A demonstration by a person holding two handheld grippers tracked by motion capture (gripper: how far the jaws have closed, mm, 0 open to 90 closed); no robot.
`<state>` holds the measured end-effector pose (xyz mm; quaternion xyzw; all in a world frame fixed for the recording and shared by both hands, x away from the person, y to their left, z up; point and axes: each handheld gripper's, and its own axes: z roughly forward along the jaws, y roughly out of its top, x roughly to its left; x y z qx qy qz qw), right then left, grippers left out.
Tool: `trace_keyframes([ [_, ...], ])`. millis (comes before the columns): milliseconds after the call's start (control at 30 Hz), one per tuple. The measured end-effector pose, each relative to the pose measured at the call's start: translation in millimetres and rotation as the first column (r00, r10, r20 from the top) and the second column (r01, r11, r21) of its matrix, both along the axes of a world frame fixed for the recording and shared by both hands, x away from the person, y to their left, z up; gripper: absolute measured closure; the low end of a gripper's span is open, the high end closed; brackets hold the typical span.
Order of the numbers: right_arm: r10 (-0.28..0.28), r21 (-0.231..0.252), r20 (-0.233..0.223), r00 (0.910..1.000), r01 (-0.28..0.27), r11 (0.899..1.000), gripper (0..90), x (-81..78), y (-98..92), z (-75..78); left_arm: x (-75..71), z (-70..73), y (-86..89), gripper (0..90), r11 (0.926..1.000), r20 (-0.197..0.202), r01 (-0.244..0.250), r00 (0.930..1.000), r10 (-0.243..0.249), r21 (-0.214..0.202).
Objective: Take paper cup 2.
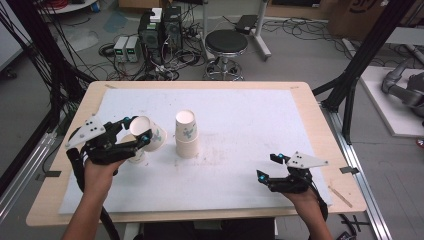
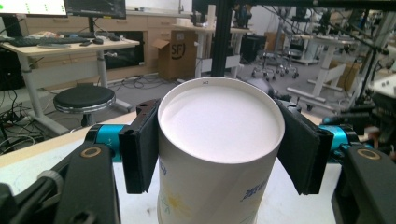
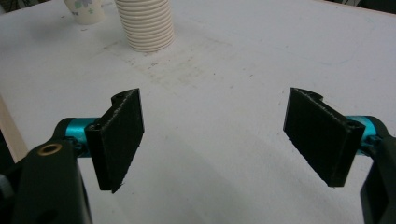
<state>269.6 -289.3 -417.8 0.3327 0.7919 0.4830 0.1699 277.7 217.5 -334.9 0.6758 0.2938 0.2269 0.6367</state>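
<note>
1. Workshop floor with tangled cables, a black round stool (image 1: 226, 42) and grey equipment boxes (image 1: 126, 48) runs across the top of the high view, behind a wooden table (image 1: 310, 107) that takes up the middle of the frame.
2. White sheet (image 1: 240, 115) covers most of the tabletop and is scuffed near its centre.
3. Left gripper (image 1: 138, 128), at the left of the high view, has its jaws pressed on either side of a paper cup (image 1: 149, 133); the cup is tipped on its side, bottom facing the camera. In the left gripper view the cup (image 2: 219, 140) sits in the middle of the frame, a black pad against each flank.
4. Right gripper (image 1: 270, 166), at the lower right of the high view, has its jaws spread wide with bare sheet between them.
5. Stack of upside-down cups (image 1: 186, 134) stands at the centre of the high view, just right of the held cup and apart from it.
6. Another cup (image 1: 135, 155) stands on the sheet just below the held one, partly hidden by the left gripper.
</note>
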Motion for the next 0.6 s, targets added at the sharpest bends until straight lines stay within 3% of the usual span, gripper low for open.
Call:
trace_keyframes([
  [233, 0.004, -0.005, 0.011, 0.9999, -0.004, 1.0, 20.7, -0.5, 3.0, 0.1, -2.5, -15.7, -4.9, 36.0, 0.9985, -0.008, 0.024, 0.9997, -0.023, 0.049],
  [367, 0.003, -0.006, 0.009, 1.0, -0.003, 1.0, 20.7, -0.1, 4.7, -0.6, -3.1, -28.3, -5.9, 36.0, 0.999, -0.027, 0.035, 0.9991, -0.034, 0.028],
  [533, -0.004, -0.006, 0.007, 1.0, 0.004, 1.0, 20.7, 0.2, 5.4, -1.2, -1.1, -39.3, -7.3, 35.8, 0.998, -0.054, 0.046, 0.9976, -0.043, 0.043],
  [600, -0.005, -0.011, 0.008, 1.0, 0.005, 1.0, 20.7, 0.3, 6.0, -1.7, -2.2, -42.3, -7.2, 35.8, 0.9984, -0.057, 0.049, 0.9972, -0.048, 0.029],
])
